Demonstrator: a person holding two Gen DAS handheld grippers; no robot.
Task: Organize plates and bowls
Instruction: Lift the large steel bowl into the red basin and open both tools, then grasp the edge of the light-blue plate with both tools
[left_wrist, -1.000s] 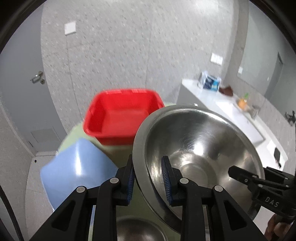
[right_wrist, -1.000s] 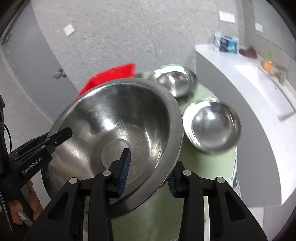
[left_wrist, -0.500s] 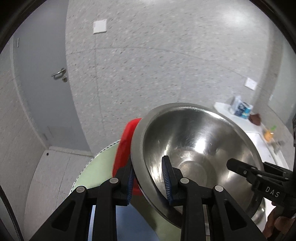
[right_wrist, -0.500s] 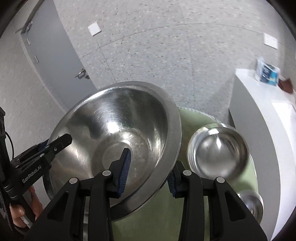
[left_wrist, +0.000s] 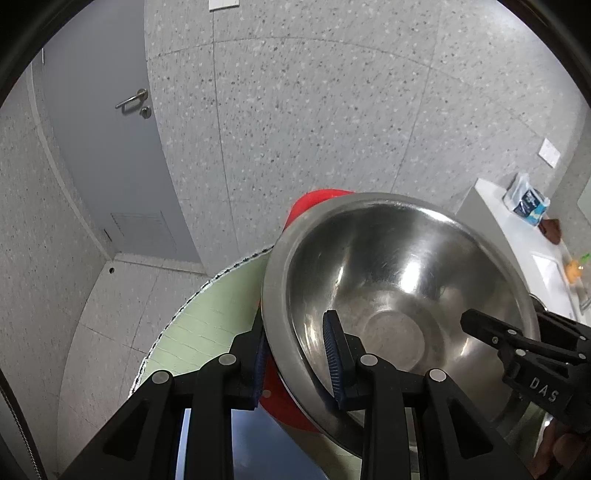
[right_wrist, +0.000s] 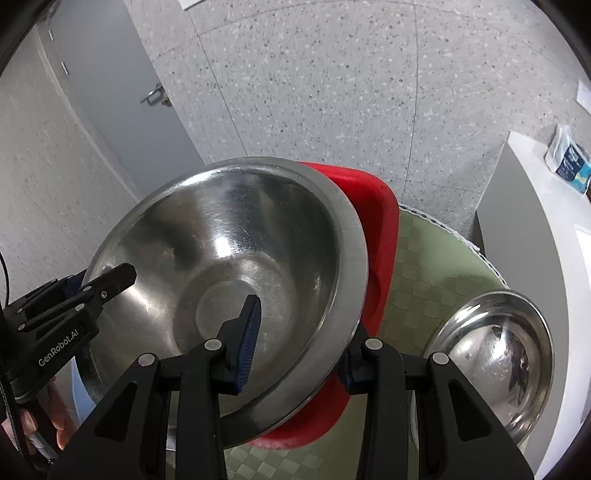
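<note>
A large steel bowl (left_wrist: 399, 295) (right_wrist: 229, 266) hangs tilted over a red plastic basin (right_wrist: 380, 236) (left_wrist: 314, 199). My left gripper (left_wrist: 295, 354) is shut on the bowl's left rim, one pad inside and one outside. My right gripper (right_wrist: 299, 339) is shut on the opposite rim in the same way. Each gripper shows in the other's view: the right one (left_wrist: 517, 343) at the bowl's far side, the left one (right_wrist: 85, 295) likewise. The basin sits on a round green table (right_wrist: 424, 266) and the bowl hides most of it.
A second steel bowl (right_wrist: 495, 362) rests on the table at the right. A light blue thing (left_wrist: 236, 443) lies under my left gripper. A white counter (right_wrist: 546, 229) with a blue packet stands to the right. A grey door and speckled wall lie behind.
Both grippers have carried the large bowl sideways and lower, so it now hangs over the red basin. The other bowls have slid right or out of view. The grips are unchanged.
</note>
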